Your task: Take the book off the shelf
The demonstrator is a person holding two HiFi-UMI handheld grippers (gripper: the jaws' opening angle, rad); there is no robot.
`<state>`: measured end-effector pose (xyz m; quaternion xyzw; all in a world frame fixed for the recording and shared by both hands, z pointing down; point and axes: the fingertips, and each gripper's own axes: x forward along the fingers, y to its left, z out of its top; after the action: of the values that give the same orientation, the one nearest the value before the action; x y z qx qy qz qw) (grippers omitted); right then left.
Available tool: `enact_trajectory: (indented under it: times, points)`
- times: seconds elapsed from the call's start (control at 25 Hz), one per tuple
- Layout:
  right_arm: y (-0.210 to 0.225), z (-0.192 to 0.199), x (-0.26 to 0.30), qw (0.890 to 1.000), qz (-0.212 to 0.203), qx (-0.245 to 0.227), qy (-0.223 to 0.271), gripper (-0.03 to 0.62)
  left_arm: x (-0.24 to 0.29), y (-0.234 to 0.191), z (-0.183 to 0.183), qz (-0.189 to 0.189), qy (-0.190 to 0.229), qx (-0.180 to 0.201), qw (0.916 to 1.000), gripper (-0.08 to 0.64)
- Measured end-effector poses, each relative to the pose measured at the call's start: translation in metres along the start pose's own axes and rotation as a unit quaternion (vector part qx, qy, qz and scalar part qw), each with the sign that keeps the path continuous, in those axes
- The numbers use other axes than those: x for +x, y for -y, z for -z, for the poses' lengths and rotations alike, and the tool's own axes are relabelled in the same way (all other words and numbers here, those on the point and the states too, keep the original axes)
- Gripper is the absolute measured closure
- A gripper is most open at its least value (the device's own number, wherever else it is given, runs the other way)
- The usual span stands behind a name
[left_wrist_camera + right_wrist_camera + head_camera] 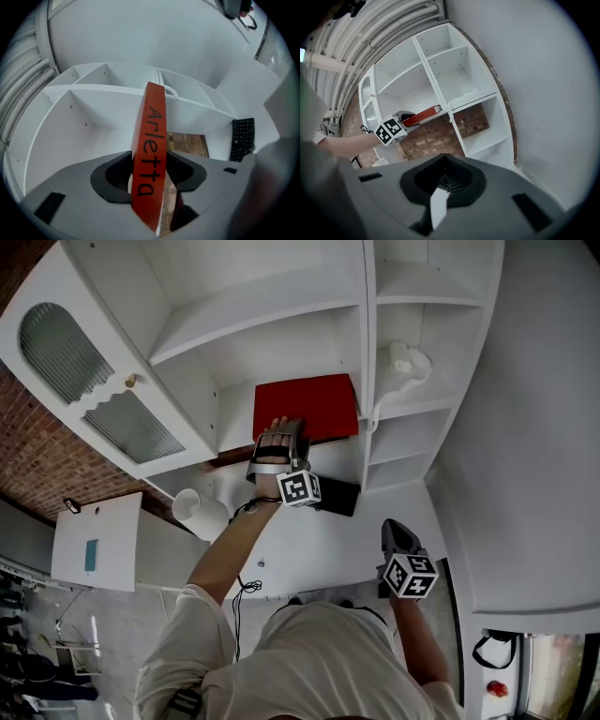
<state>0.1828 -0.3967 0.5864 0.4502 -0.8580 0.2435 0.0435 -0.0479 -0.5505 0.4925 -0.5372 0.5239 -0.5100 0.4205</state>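
Note:
A red book (305, 407) lies in a compartment of the white shelf unit (281, 306). My left gripper (277, 442) reaches into that compartment at the book's near edge. In the left gripper view the book's spine (150, 154), lettered "Arletta", stands tilted between the two grey jaws, and both pads touch its sides, so the left gripper (149, 164) is shut on it. My right gripper (396, 532) hangs lower right, away from the shelf, shut and empty. From the right gripper view (443, 183) I see the left gripper (401, 117) at the red book (423, 114).
A cabinet door with ribbed glass (94, 381) stands open at the left. A white object (405, 362) sits in the compartment to the right of the book. A black keyboard (337, 495) and a white cylinder (199, 512) lie below the shelf. Brick wall (37, 456) at left.

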Motion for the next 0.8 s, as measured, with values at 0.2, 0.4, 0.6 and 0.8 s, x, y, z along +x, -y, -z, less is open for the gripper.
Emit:
enact_trajectory:
  times: [0.2,0.4,0.6,0.8]
  points:
    - [0.003,-0.001,0.000,1.000,-0.002,0.006,0.001,0.589,-0.006,-0.007,-0.002,-0.007,0.001,0.006,1.0000,0.375]
    - [0.001,0.003,-0.002,1.000,-0.005,0.009,-0.003,0.589,-0.012,-0.007,-0.001,-0.006,0.004,0.019,0.9998,0.391]
    - [0.003,0.004,-0.004,1.000,-0.003,0.013,-0.001,0.589,-0.021,-0.015,-0.002,-0.007,0.013,0.015,0.9998,0.398]
    - [0.005,0.007,-0.005,1.000,-0.002,0.021,-0.001,0.589,-0.030,-0.036,-0.005,-0.013,0.049,-0.013,0.9987,0.407]
